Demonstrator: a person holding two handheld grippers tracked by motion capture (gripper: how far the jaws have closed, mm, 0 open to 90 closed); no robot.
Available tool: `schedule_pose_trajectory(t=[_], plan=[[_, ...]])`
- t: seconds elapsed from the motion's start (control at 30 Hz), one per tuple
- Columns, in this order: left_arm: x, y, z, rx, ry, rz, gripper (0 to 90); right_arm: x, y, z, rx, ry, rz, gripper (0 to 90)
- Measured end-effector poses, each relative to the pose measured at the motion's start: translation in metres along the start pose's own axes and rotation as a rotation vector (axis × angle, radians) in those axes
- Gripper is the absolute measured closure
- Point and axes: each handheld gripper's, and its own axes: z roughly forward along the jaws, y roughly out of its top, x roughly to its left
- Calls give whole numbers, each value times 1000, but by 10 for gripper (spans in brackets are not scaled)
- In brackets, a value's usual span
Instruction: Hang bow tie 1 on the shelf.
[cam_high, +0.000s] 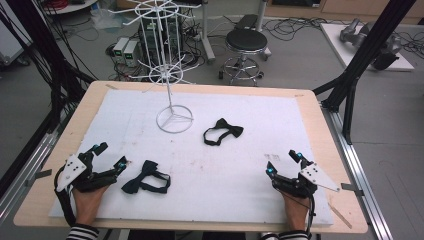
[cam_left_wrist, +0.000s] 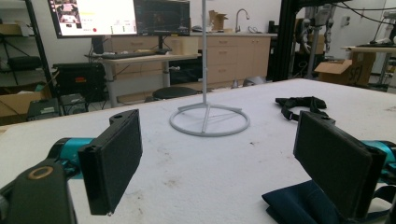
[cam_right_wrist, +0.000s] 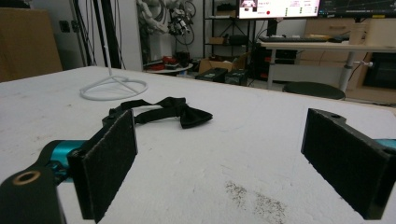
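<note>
Item one, my left gripper (cam_high: 109, 156): resting on the white mat (cam_high: 250, 170) near the table's front left edge, jaws spread wide and empty, aimed toward the middle of the mat. Item two, the navy bow tie (cam_high: 145, 179): lying flat just beside that gripper's inner jaw, its strap looped to one side; in the left gripper view its cloth (cam_left_wrist: 303, 200) sits close under the right-hand jaw, not between the pads, so nothing is pinched yet. I judge the wide spread is kept so the jaws can straddle the knot when I close in. Item three, my right gripper (cam_high: 284, 161): parked at the front right of the mat, jaws likewise wide apart and holding nothing. Item four, the black bow tie (cam_high: 223, 131): lying near the mat's centre, well apart from my right gripper and straight ahead of it in the right gripper view (cam_right_wrist: 173, 111). Item five, the white wire rack (cam_high: 167, 60): standing upright on its ring base at the back of the mat, arms bare, placed within reach of both hands, presumably as the hanging place for the ties.
</note>
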Motion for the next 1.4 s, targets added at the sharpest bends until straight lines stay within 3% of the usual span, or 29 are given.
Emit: schedule_pose_trajectory(t=[0.6, 0.87, 1.1, 1.4], plan=[[2, 1, 1, 12, -4, -20, 159, 0, 0, -1, -11, 3, 10, 99], [6, 12, -2, 71, -16, -7, 159, 0, 0, -1, -12, 0, 7, 99], [7, 38, -1, 143, -53, 40, 159, 0, 0, -1, -6, 2, 16, 99], [1, 70, 7, 275, -115, 106, 159, 0, 0, -1, -10, -1, 10, 99]])
